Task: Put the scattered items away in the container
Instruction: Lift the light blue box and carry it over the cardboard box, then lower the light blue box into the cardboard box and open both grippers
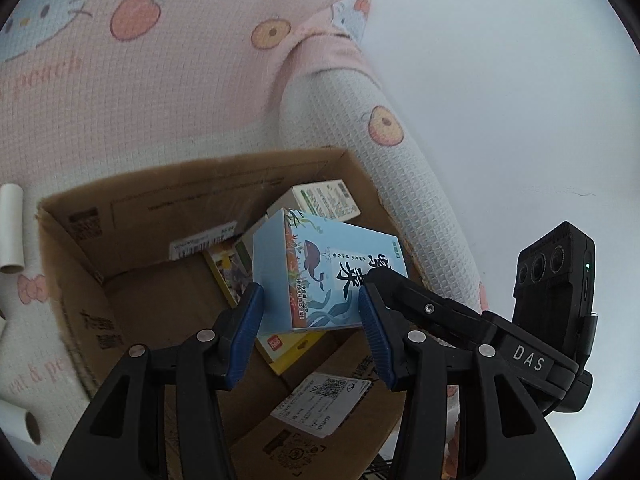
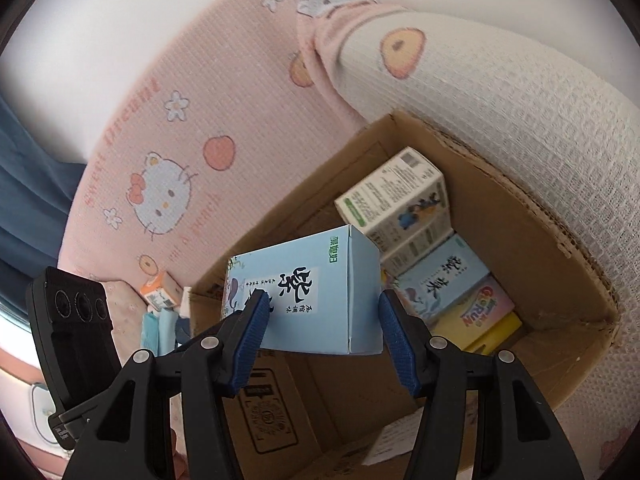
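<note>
- At the far left of the left wrist view, white paper tubes (image 1: 11, 228) lie on the pink patterned blanket (image 1: 160, 92), outside the cardboard box (image 1: 80, 264).
- The left gripper (image 1: 310, 324) is clamped on a light blue carton (image 1: 320, 272) – the left blue pad presses its plain side, the right pad its printed whale face – and holds it tilted above the open cardboard box.
- Under that carton, inside the box, lie a yellow-edged pack (image 1: 280, 352) and a white-and-green carton (image 1: 326, 200) toward the back corner.
- To the right, the other gripper's black body reaches in, just beside the carton.
- In the right wrist view, an orange-and-white carton (image 2: 160, 290) sits on the blanket left of the box.
- The right gripper (image 2: 324, 324) grips a second light blue carton (image 2: 308, 300) between both pads, over the box's near left part.
- Right of it, on the box floor – a white-and-green carton (image 2: 396, 200), another blue carton (image 2: 436, 280), a colourful pack (image 2: 480, 308).
</note>
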Motion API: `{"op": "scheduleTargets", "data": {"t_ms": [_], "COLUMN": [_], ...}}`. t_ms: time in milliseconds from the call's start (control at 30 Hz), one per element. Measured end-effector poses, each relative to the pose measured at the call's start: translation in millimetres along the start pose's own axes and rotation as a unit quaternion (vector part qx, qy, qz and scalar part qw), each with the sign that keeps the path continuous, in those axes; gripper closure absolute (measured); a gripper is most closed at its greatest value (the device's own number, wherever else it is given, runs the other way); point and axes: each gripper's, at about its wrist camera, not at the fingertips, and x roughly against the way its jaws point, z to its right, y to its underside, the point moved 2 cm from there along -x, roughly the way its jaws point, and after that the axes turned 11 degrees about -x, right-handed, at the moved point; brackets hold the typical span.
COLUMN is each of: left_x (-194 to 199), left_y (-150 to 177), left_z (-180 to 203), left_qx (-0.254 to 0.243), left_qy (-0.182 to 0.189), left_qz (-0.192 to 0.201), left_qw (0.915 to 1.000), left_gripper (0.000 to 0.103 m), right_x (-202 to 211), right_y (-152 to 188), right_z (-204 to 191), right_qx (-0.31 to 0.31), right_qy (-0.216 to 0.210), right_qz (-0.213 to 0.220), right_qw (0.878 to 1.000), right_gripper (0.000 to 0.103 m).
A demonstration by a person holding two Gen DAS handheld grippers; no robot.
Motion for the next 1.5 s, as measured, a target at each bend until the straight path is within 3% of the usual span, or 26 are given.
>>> {"op": "scheduleTargets", "data": {"t_ms": [667,833,1167,1500], "left_x": [-67.9,-83.5,-112.2,-115.8], "left_y": [12.5,16.7,33.3,38.6], "left_z": [-24.1,-39.8,-62.9,-62.7], "left_qx": [0.088,0.146,0.218,0.229], "left_qy": [0.016,0.022,0.017,0.020], "left_qz": [-0.078,-0.090,-0.116,-0.117], "left_qw": [0.9929,0.9849,0.9689,0.9662], "left_gripper": [0.051,0.055,0.063,0.063], "right_x": [-43.5,-58.9,-91.7,-92.5], "right_y": [-29.7,-35.4,-38.0,-44.2], "right_z": [39.9,45.9,64.6,62.0], "right_qx": [0.005,-0.007,-0.020,0.003], "right_qy": [0.105,0.135,0.199,0.210], "right_qz": [-0.122,-0.145,-0.170,-0.156], "right_qw": [0.987,0.980,0.965,0.965], "right_gripper": [0.054,0.055,0.055,0.055]}}
